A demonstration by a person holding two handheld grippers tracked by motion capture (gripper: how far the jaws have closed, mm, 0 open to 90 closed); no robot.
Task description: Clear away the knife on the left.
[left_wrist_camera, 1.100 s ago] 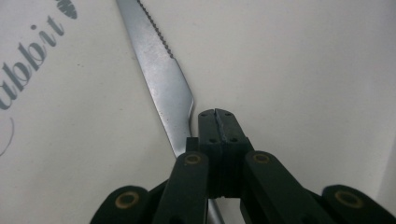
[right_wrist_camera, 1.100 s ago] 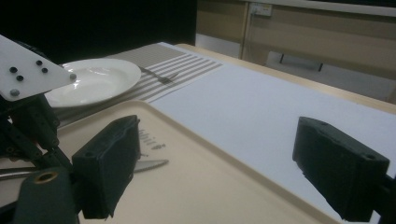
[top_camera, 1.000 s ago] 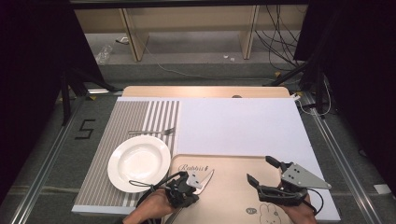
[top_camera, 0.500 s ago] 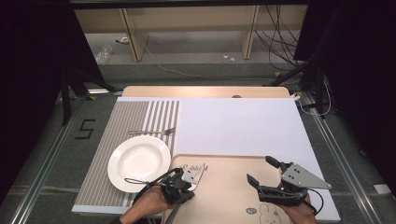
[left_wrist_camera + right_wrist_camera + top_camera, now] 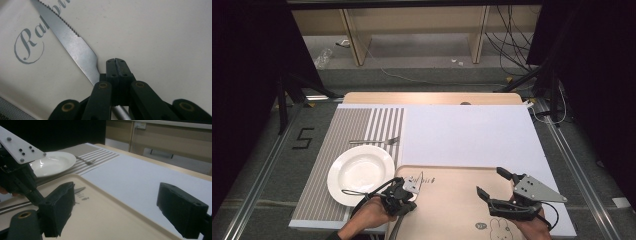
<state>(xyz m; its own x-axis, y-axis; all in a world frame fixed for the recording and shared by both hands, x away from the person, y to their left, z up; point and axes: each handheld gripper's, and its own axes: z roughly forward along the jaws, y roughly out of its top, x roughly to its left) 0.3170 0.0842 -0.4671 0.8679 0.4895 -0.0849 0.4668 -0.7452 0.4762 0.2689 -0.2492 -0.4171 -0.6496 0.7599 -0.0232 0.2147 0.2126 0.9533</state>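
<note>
Steel knife (image 5: 75, 47) lies flat on the beige tray (image 5: 452, 200), its serrated blade beside the printed lettering. The left gripper (image 5: 404, 192) has its fingers (image 5: 117, 68) pressed together over the knife's neck, clamping it. The right gripper (image 5: 494, 182) hovers over the tray's right side, fingers (image 5: 181, 207) spread wide and empty.

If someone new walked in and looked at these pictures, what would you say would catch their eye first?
Probably the left gripper, its jaws shut on a serrated knife whose blade lies over the cursive lettering on the beige tray. Next, the white plate on the striped placemat left of the tray, a fork just beyond it. The right gripper hangs open over the tray's right half.
</note>
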